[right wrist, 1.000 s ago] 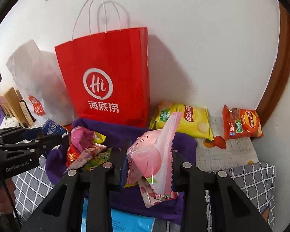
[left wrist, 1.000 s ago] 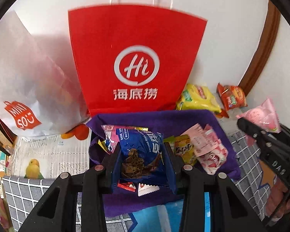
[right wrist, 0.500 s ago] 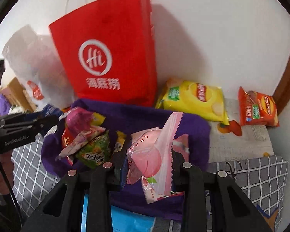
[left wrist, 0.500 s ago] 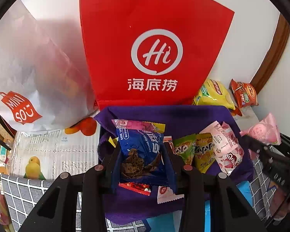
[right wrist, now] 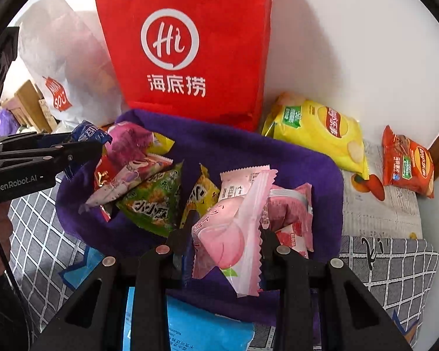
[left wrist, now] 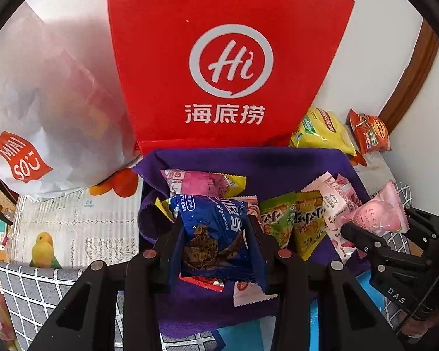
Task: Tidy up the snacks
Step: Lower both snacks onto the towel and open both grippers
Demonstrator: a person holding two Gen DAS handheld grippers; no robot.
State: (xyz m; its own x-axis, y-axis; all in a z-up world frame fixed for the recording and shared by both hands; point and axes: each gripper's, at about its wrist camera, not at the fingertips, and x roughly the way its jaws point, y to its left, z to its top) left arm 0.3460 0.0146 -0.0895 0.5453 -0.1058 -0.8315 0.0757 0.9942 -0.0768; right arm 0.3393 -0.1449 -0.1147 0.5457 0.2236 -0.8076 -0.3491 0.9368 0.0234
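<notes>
Purple cloth [left wrist: 278,163] nearer; both claws lower, cookie pack [left wrist: 216,234], pink packet [right wrist: 231,231] clamped.

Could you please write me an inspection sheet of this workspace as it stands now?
Surface: grey checked cloth, newspaper laid behind it.
Job's things: purple bin holding mixed snack packets; yellow chip bag and orange chip bag lie outside it by the wall.
Clutter: red paper bag and white plastic bag standing behind the bin.
Grippers: left tool shut on blue cookie packet; right tool shut on pink packet; both over the bin.
Cables: nothing seen.
Surroundings: white wall, brown wooden trim at right.
</notes>
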